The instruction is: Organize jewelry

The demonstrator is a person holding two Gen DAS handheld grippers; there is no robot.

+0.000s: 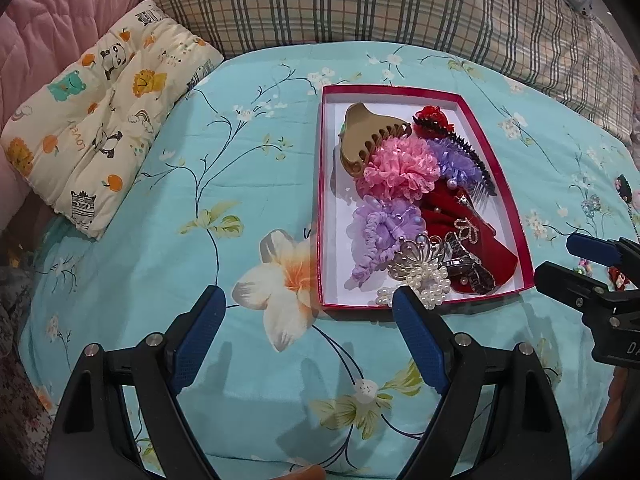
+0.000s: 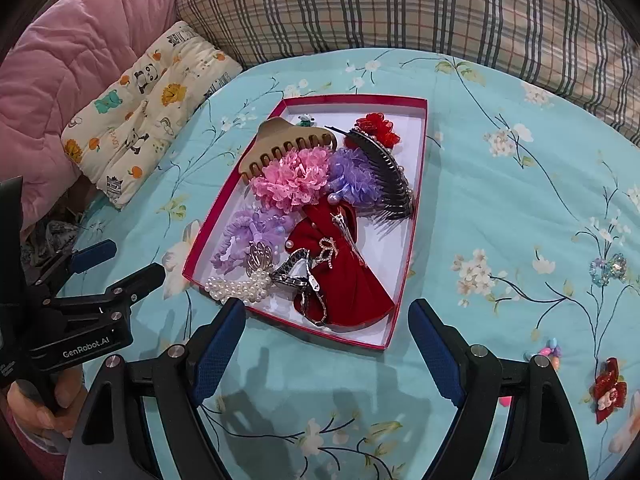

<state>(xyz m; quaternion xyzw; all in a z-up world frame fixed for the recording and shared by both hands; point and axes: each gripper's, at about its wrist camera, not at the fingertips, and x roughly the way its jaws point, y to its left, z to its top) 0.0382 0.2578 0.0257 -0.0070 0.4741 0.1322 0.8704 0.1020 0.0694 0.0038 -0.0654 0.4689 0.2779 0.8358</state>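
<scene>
Red-rimmed box (image 2: 416,216) on floral bed sheet (image 2: 500,208), packed with hair pieces: tan claw clip (image 2: 288,146), pink flower (image 2: 292,180), pearl cluster (image 2: 240,286), red bow (image 2: 344,280). Left tool (image 1: 308,308) and right tool (image 2: 326,320) both spread wide, empty, hovering just before the box. 2 small ornaments, a red clip (image 2: 608,390) and a sequin flower (image 2: 608,268), lie loose on the sheet, right of the box

Red-rimmed tray of hair ornaments and jewelry on the floral bedspread, with a few pieces loose beside it.

The shallow tray (image 2: 416,200) has a white floor; a tan claw clip (image 2: 292,148) lies near its far corner, a pink lace flower (image 2: 292,180) and a purple flower (image 2: 352,180) at the middle, a black comb (image 2: 392,184) along the right rim beside a red flower (image 2: 376,128). A lilac scrunchie (image 2: 244,240), pearl piece (image 2: 240,286) and red velvet bow (image 2: 348,280) fill the near end. Outside, toward the bedspread's right edge, lie a sequin flower (image 2: 608,268), coloured beads (image 2: 550,350) and a red glitter clip (image 2: 608,392).
</scene>
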